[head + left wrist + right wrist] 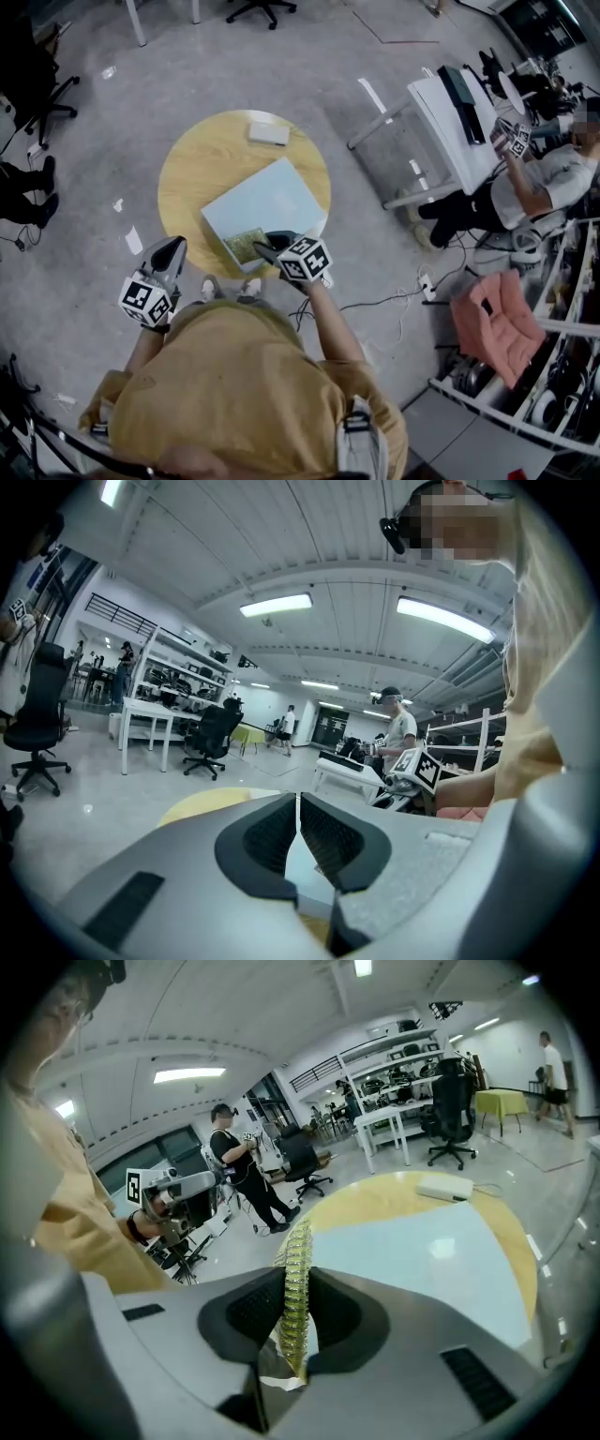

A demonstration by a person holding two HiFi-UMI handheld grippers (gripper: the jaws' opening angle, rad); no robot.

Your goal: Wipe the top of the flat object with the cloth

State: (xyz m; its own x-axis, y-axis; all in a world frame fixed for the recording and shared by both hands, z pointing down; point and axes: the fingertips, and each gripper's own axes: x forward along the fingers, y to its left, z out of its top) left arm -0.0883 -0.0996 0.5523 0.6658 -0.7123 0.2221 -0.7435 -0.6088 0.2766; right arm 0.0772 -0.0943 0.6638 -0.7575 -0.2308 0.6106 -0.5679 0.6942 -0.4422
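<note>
I am pinching the cloth (pixel 297 1279) in my right gripper (pixel 266 246) over the panel's (pixel 277 197) near corner, its surface stretching ahead, while my left gripper (pixel 172 251) is hanging closed and empty, farther off.

A lab-style workspace: equipment-stacked shelves (pixel 178 672), rolling office chairs (pixel 211 738), white desks (pixel 150 712), ceiling strip lights (pixel 277 604).

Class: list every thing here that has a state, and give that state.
Flat board: lying flat on the round table.
Cloth: on the board's near corner, one edge pinched.
Right gripper: shut on the cloth.
Left gripper: shut, empty.
</note>
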